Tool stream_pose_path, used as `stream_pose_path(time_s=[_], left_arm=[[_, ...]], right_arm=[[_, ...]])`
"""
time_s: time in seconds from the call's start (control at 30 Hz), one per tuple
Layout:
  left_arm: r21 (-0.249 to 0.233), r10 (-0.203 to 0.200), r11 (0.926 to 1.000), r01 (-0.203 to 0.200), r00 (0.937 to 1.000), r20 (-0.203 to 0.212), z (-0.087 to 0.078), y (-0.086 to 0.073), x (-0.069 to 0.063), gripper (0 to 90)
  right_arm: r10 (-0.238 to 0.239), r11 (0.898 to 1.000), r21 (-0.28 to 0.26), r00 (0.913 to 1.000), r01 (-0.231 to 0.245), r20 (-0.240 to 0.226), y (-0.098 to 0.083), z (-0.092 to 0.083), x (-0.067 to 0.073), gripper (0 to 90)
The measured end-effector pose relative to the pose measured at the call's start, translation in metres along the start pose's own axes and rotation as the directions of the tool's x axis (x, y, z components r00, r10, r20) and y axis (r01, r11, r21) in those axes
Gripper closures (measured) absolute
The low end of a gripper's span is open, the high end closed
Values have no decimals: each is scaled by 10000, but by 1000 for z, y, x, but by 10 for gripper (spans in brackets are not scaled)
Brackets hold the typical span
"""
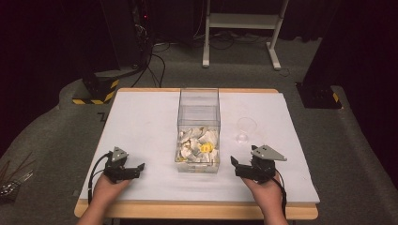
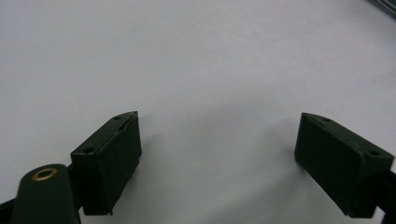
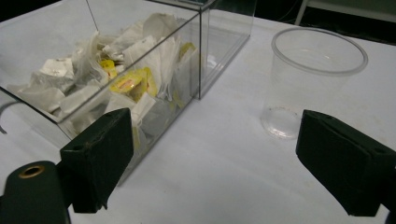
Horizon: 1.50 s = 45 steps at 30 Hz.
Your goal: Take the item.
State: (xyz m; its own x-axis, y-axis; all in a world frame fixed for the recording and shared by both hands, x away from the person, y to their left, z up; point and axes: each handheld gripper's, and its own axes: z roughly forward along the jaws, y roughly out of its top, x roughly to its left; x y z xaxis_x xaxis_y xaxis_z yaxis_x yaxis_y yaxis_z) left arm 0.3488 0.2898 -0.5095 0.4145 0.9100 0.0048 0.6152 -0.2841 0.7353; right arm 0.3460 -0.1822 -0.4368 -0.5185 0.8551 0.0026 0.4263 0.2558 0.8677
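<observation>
A clear plastic box (image 1: 198, 101) stands at the table's middle, and its near part holds several white and yellow packets (image 1: 199, 146). To its right stands an empty clear cup (image 1: 246, 129), upright. My left gripper (image 1: 133, 168) rests open on the white table left of the box, its own view giving bare tabletop between the jaws (image 2: 219, 119). My right gripper (image 1: 239, 168) is open to the right of the box. In the right gripper view its jaws (image 3: 215, 116) frame the box (image 3: 205, 56), the packets (image 3: 126, 84) and the cup (image 3: 313, 79), holding nothing.
The white table cover (image 1: 141, 122) ends in a wooden front edge (image 1: 197, 210). Behind the table stand a white metal frame (image 1: 241, 21), cables and a black-and-yellow base (image 1: 96, 91). Some tools lie on the floor at the left (image 1: 14, 180).
</observation>
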Motion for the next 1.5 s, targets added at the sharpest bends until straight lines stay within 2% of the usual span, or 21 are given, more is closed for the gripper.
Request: stream_pose_path(time_s=[0.27,0.6,1.03,1.5], left_arm=[[-6,9,10000,-9,10000,-4,0,0,0,148],[-4,10,10000,-10,10000,-5,0,0,0,148],[31,60,10000,-60,10000,-4,0,0,0,148],[10,57,10000,-57,10000,-19,0,0,0,147]], right_arm=[[-52,9997,-242,9993,43,-366,14,4,8,121],[-212,9995,-238,9975,196,-671,26,9,17,126],[-401,9987,-371,9916,358,-1228,39,19,34,128],[-729,9970,-367,9864,682,-1476,51,32,48,130]])
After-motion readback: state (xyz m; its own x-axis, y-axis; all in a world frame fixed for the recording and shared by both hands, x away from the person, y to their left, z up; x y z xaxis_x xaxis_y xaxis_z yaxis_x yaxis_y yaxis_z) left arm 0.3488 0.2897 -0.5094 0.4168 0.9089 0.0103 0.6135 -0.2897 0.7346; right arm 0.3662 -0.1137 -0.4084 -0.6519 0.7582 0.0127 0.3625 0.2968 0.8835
